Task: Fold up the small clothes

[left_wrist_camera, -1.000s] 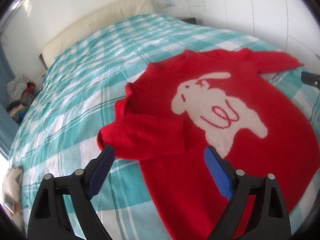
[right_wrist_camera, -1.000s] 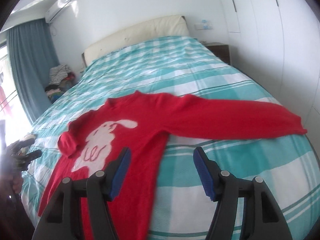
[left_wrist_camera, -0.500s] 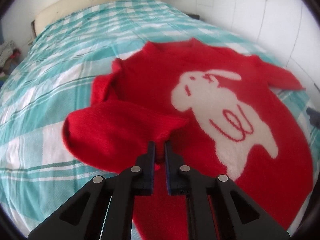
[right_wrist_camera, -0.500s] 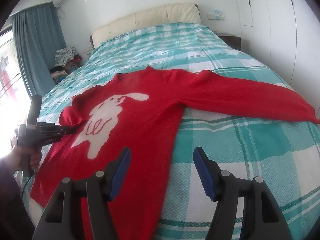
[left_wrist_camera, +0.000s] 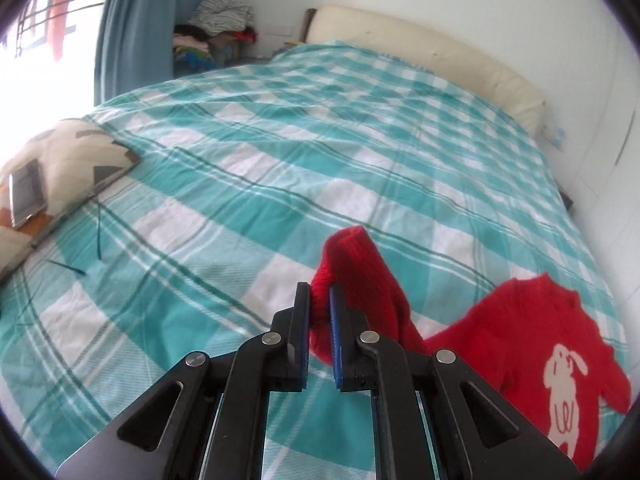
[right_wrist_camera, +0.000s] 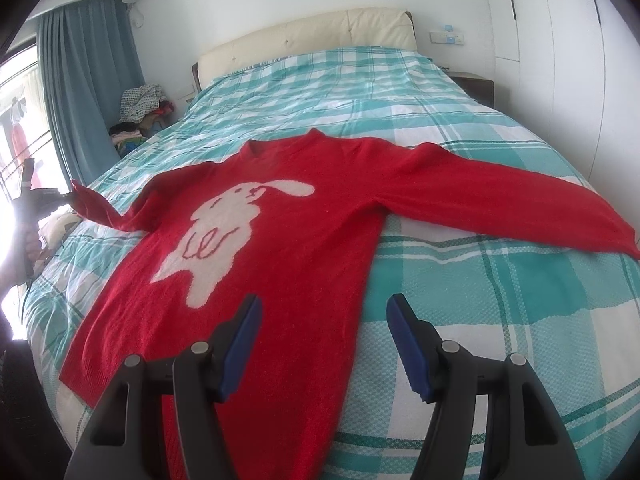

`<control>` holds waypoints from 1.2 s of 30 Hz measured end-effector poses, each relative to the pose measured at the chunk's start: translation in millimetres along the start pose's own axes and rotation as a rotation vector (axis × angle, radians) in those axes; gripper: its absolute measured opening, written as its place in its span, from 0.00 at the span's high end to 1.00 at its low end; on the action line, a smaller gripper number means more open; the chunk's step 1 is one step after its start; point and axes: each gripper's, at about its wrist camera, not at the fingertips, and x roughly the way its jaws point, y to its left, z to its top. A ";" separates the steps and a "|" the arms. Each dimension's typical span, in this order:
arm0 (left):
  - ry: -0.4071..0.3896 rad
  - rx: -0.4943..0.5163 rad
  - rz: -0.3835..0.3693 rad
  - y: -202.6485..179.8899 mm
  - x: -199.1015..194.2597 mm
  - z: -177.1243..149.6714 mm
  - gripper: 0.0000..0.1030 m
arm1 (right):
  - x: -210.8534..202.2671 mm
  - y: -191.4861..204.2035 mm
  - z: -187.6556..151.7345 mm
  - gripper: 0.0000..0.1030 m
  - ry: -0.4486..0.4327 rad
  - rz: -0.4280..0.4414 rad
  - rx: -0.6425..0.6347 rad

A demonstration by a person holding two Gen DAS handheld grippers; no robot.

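Observation:
A red sweater (right_wrist_camera: 304,240) with a white rabbit on its chest lies front up on the teal plaid bed (right_wrist_camera: 500,300). Its body also shows in the left wrist view (left_wrist_camera: 532,344). My left gripper (left_wrist_camera: 319,300) is shut on the end of one sleeve (left_wrist_camera: 356,264) and holds it lifted and stretched out to the side; it shows at the far left of the right wrist view (right_wrist_camera: 70,198). My right gripper (right_wrist_camera: 324,312) is open and empty, hovering over the sweater's lower right edge. The other sleeve (right_wrist_camera: 500,200) lies flat, stretched to the right.
A patterned cushion (left_wrist_camera: 60,168) with a phone on it lies at the bed's left edge. A cream headboard (right_wrist_camera: 304,40), a blue curtain (right_wrist_camera: 88,88), a pile of clothes (right_wrist_camera: 140,108) and white wardrobe doors (right_wrist_camera: 560,40) surround the bed.
My left gripper closed on the folded-in sleeve, then pulled it up and out to the left, away from the sweater's body. My right gripper stayed open and came closer over the hem.

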 end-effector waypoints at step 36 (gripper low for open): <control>0.632 -0.459 -0.035 55.0 141.3 3.2 0.37 | 27.5 9.2 -8.4 0.38 0.071 -0.022 -0.056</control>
